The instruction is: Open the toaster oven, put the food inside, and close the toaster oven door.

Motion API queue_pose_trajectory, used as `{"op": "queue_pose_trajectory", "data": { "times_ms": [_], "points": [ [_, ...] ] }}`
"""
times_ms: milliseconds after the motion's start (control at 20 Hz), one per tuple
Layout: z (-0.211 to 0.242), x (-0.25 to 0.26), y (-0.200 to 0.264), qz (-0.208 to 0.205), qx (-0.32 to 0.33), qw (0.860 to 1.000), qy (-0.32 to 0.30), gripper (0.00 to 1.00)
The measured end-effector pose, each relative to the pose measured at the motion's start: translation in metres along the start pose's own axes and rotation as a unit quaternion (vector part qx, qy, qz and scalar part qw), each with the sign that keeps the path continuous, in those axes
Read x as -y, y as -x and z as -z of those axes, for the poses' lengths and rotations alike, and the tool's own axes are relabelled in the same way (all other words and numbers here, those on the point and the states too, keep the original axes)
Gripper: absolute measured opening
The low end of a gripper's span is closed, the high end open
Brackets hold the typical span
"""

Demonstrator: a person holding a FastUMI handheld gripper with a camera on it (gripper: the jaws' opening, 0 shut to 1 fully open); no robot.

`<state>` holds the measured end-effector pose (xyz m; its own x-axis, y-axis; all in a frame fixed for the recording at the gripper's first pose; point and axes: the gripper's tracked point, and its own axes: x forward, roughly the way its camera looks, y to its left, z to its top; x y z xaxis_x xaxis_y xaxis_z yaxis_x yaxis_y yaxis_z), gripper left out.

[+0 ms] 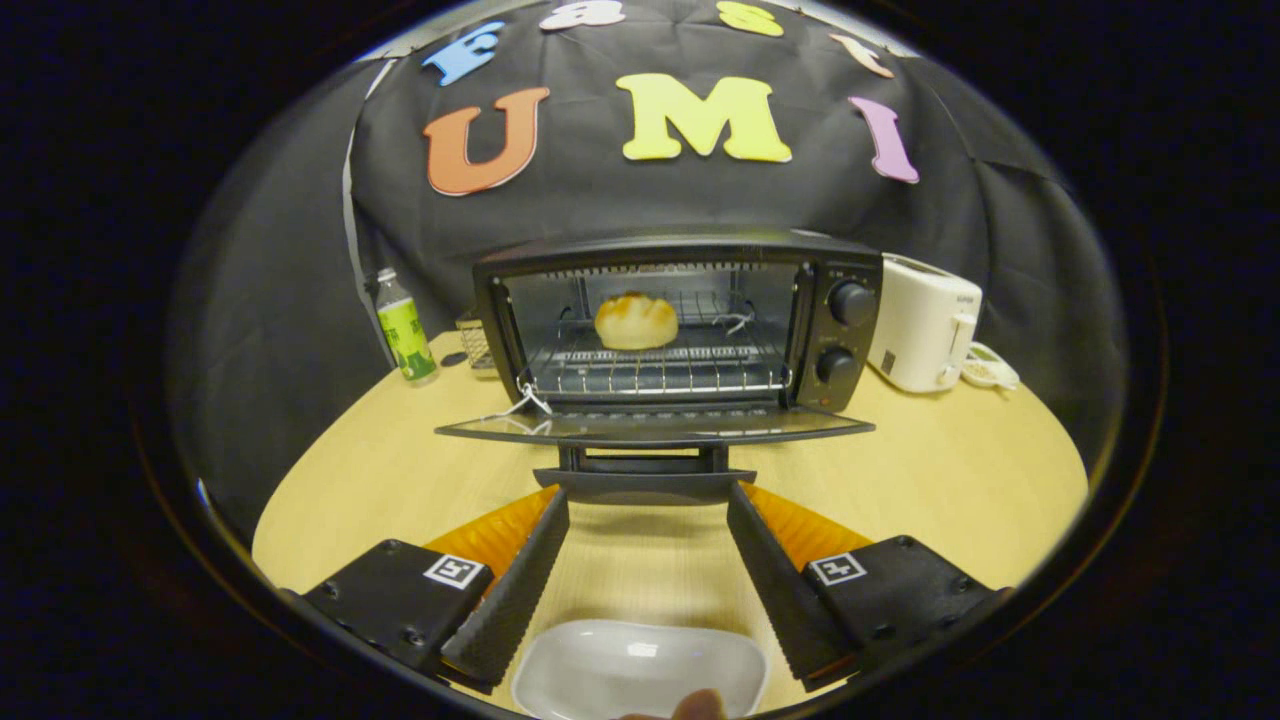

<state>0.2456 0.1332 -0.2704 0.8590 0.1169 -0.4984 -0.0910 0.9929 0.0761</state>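
Observation:
The black toaster oven [840,330] stands on the wooden table beyond my fingers. Its glass door [655,427] is folded down flat, with the door handle [645,482] just ahead of my fingertips. A golden bread roll [636,321] lies on the wire rack [655,370] inside the oven. My gripper [648,505] is open, with nothing between its fingers and bare table under the gap. A white dish [640,668], empty, lies on the table low between the fingers, close to me.
A green-labelled bottle [404,328] stands left of the oven, with a small wire basket [476,342] beside it. A white pop-up toaster [925,322] stands to the right, a small white object [988,370] next to it. A fingertip [697,706] shows by the dish's near rim.

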Motion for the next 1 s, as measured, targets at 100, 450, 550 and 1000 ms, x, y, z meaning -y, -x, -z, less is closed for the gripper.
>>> {"op": "queue_pose_trajectory", "data": {
  "times_ms": [100, 450, 550, 1000],
  "points": [
    [-0.019, 0.0, -0.003, 0.007, 0.022, 1.0, 0.012, 1.0],
    [-0.066, 0.01, -0.022, 0.018, 0.066, 0.998, -0.01, 1.0],
    [-0.07, 0.015, -0.014, 0.022, 0.08, 0.996, -0.014, 1.0],
    [-0.133, 0.033, 0.105, 0.022, 0.18, 0.983, 0.01, 1.0]
  ]
}}
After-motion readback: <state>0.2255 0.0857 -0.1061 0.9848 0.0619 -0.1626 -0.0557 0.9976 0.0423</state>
